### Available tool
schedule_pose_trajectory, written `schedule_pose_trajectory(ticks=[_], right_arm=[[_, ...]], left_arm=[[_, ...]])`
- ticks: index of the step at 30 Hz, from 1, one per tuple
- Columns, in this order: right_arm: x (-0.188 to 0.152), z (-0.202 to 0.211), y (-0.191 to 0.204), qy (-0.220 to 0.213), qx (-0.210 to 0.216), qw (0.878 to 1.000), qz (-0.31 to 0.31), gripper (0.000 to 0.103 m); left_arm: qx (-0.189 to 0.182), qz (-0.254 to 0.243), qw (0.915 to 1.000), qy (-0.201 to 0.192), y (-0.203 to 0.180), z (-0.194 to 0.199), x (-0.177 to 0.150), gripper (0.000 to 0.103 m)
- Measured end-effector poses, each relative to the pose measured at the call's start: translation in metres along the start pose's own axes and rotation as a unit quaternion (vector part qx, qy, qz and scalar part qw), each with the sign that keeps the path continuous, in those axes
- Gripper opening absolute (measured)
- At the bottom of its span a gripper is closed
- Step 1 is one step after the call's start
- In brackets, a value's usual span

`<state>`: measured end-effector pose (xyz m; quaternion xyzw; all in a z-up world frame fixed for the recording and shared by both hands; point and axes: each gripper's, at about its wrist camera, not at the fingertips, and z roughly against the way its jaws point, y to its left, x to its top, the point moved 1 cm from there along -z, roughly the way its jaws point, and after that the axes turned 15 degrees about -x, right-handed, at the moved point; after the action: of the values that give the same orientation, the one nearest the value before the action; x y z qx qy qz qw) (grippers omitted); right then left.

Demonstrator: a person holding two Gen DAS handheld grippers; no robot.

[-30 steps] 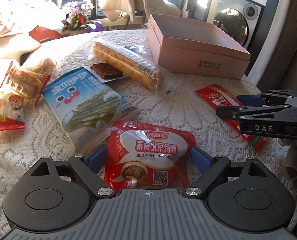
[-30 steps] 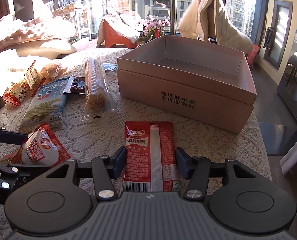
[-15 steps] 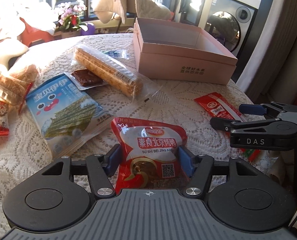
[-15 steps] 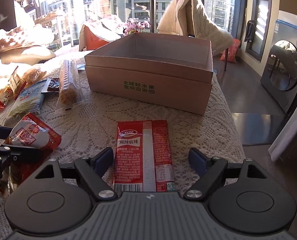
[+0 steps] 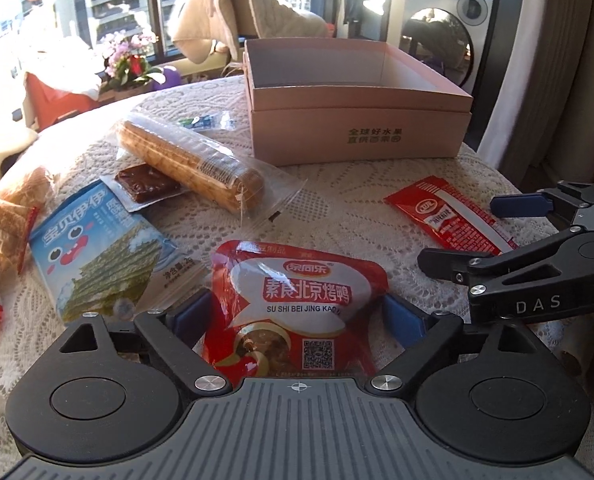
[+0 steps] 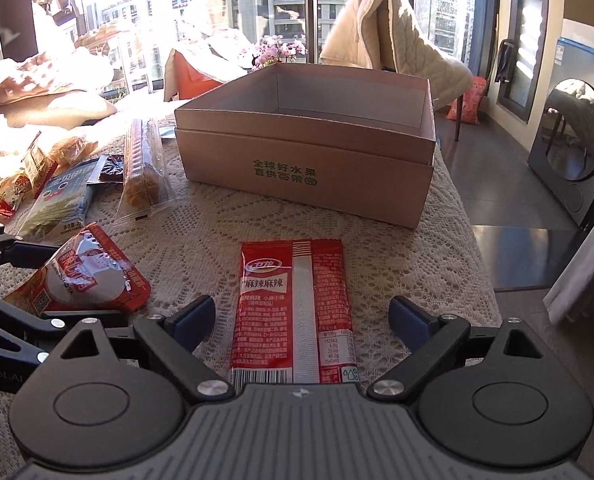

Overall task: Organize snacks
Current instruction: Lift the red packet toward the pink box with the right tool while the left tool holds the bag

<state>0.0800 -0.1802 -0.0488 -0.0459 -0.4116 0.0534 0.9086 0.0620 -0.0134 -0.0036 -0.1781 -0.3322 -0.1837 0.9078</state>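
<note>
Straddling the red pouch (image 5: 297,312) at 6 o'clock on the table (image 5: 337,208), the left gripper (image 5: 297,316) has its jaws open; crinkly foil could slip. Right view: right gripper (image 6: 301,320), jaws open around the red sachet (image 6: 295,312), box (image 6: 309,160) at 12; pinching lace underneath could snag.

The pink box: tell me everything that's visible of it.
The pink box is a rectangular cardboard carton with green Chinese print on its near wall. Open-topped, it appears to sit nested in its own lid, and no snacks show inside. It stands upright at the far side of the lace-covered table. Neither gripper touches it.
</note>
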Motion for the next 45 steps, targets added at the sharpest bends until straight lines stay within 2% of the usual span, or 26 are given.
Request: schedule_pose_trajectory(ticks=[5, 9, 14, 17, 18, 19, 20, 22, 30, 34, 40, 45], right_arm=[[0.001, -0.002, -0.001, 0.009, 0.008, 1.000, 0.003, 0.103], [0.002, -0.002, -0.001, 0.010, 0.011, 1.000, 0.005, 0.103], [0.004, -0.003, -0.002, 0.011, 0.008, 1.000, -0.001, 0.102], [0.007, -0.001, -0.002, 0.006, -0.008, 1.000, -0.002, 0.090], [0.009, 0.000, -0.003, 0.005, -0.013, 1.000, -0.003, 0.079], [0.010, 0.003, -0.004, 0.003, -0.010, 1.000, 0.001, 0.062], [0.012, 0.005, -0.005, 0.006, -0.005, 1.000, 0.004, 0.054], [0.015, 0.010, -0.008, 0.008, -0.003, 1.000, 0.002, 0.050], [0.012, 0.019, -0.022, 0.008, -0.013, 1.000, 0.002, 0.049], [0.011, 0.021, -0.025, 0.009, -0.021, 1.000, 0.010, 0.049], [0.011, 0.016, -0.023, 0.029, -0.023, 0.999, 0.006, 0.049], [0.015, 0.028, -0.024, 0.011, -0.018, 1.000, 0.010, 0.049]], left_arm=[[-0.011, -0.024, 0.9996, 0.008, 0.001, -0.001, -0.002, 0.096], [-0.005, -0.021, 0.9998, 0.002, -0.002, -0.002, -0.003, 0.096], [-0.001, -0.015, 0.9998, 0.012, -0.004, -0.002, 0.000, 0.096], [0.001, -0.009, 0.9998, 0.020, -0.004, -0.002, 0.002, 0.096], [0.002, -0.007, 0.9997, 0.022, -0.004, -0.002, 0.003, 0.096], [0.003, -0.005, 0.9997, 0.023, -0.004, -0.003, 0.003, 0.096], [0.005, -0.003, 0.9997, 0.025, -0.004, -0.003, 0.003, 0.096], [0.008, 0.001, 0.9995, 0.030, -0.004, -0.003, 0.005, 0.096], [0.020, 0.001, 0.9996, 0.022, -0.006, -0.011, 0.013, 0.095], [0.012, -0.005, 0.9998, 0.012, -0.011, -0.001, 0.009, 0.074], [-0.024, -0.002, 0.9997, -0.005, -0.020, 0.015, 0.001, 0.072], [-0.031, -0.013, 0.9983, -0.047, -0.027, 0.038, 0.009, 0.071]])
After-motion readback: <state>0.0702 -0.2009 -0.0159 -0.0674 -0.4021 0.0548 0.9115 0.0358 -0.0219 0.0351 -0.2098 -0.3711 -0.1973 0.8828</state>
